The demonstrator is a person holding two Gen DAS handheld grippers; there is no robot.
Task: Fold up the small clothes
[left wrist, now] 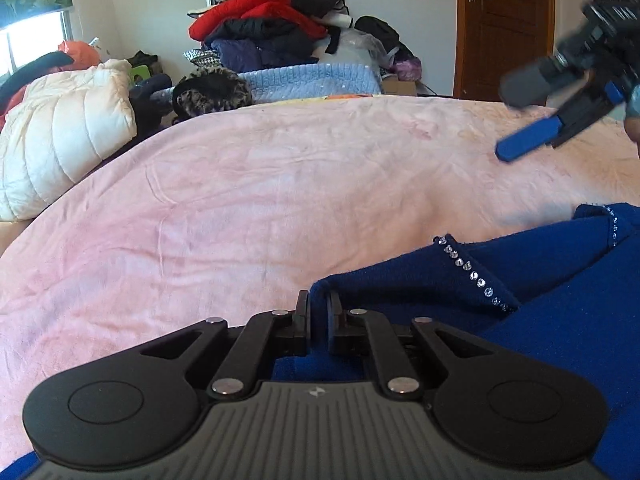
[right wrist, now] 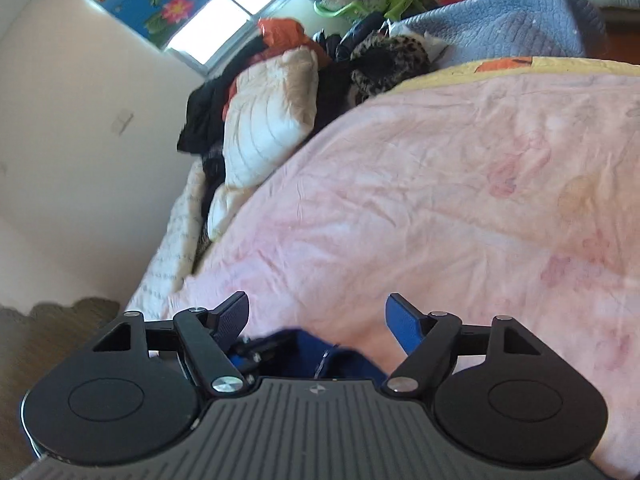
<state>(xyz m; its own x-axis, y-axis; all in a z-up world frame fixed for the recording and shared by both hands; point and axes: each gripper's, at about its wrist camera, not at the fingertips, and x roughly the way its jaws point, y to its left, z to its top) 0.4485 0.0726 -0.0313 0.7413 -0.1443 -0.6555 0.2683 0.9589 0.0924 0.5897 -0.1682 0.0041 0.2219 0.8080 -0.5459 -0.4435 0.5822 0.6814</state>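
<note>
A dark blue garment [left wrist: 560, 304] with a rhinestone-trimmed edge lies on the pink bedspread [left wrist: 280, 184] at the lower right. My left gripper [left wrist: 319, 308] is shut on a fold of the blue garment's edge. My right gripper [right wrist: 318, 316] is open and empty, held in the air above the bed; a bit of the blue garment [right wrist: 344, 360] shows just below it. The right gripper also shows in the left wrist view [left wrist: 528, 120] at the upper right, blurred, above the bedspread.
A white puffy jacket [left wrist: 60, 136] lies at the bed's left side. A tall pile of clothes [left wrist: 272, 28] and a light blue knit blanket [left wrist: 316, 80] sit beyond the far edge. A brown door [left wrist: 504, 28] is at the back right.
</note>
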